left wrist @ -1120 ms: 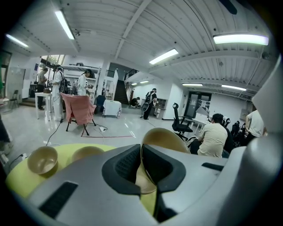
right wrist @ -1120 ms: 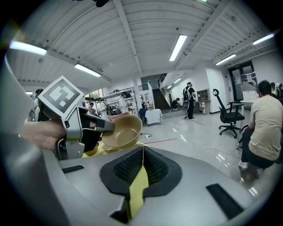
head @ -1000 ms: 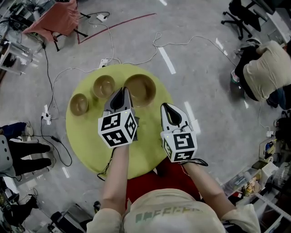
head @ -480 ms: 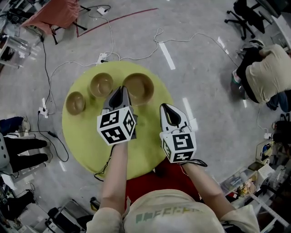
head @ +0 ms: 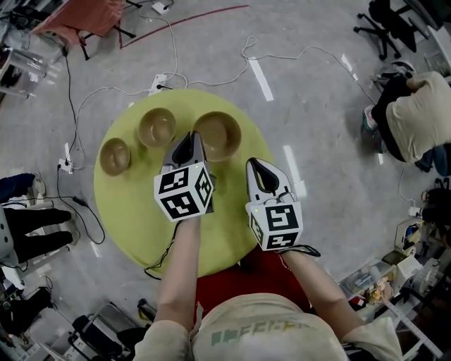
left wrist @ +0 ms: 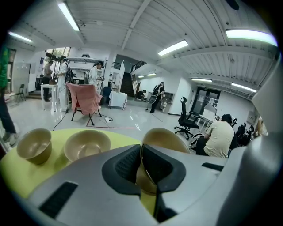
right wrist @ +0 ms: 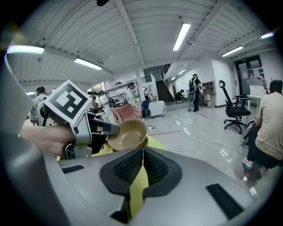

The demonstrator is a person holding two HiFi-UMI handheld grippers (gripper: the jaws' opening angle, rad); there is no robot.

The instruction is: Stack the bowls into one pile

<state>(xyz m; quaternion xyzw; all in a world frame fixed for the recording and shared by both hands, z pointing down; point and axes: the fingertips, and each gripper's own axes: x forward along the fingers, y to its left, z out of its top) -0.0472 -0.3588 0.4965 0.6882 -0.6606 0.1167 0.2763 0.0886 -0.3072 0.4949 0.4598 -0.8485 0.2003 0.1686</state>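
Three tan bowls stand on a round yellow-green table (head: 134, 211): a small bowl (head: 115, 156) at the left, a medium bowl (head: 156, 127) beside it, and a large bowl (head: 220, 134) at the back middle. My left gripper (head: 189, 143) reaches the large bowl's left rim. In the left gripper view its jaws (left wrist: 143, 152) are shut on that rim, and the large bowl (left wrist: 170, 139) rises tilted just behind them. The right gripper view shows that finger (right wrist: 104, 128) lying on the large bowl's (right wrist: 126, 132) edge. My right gripper (head: 259, 168) hovers shut and empty to the bowl's right.
Cables (head: 169, 49) and a power strip trail over the grey floor behind the table. A chair draped in pink cloth (head: 84, 14) stands at the far left. A seated person (head: 423, 116) is at the right, and someone's legs (head: 35, 229) are at the left.
Neither the grippers nor the bowls have shifted relative to the table. Only the head view has drifted a little.
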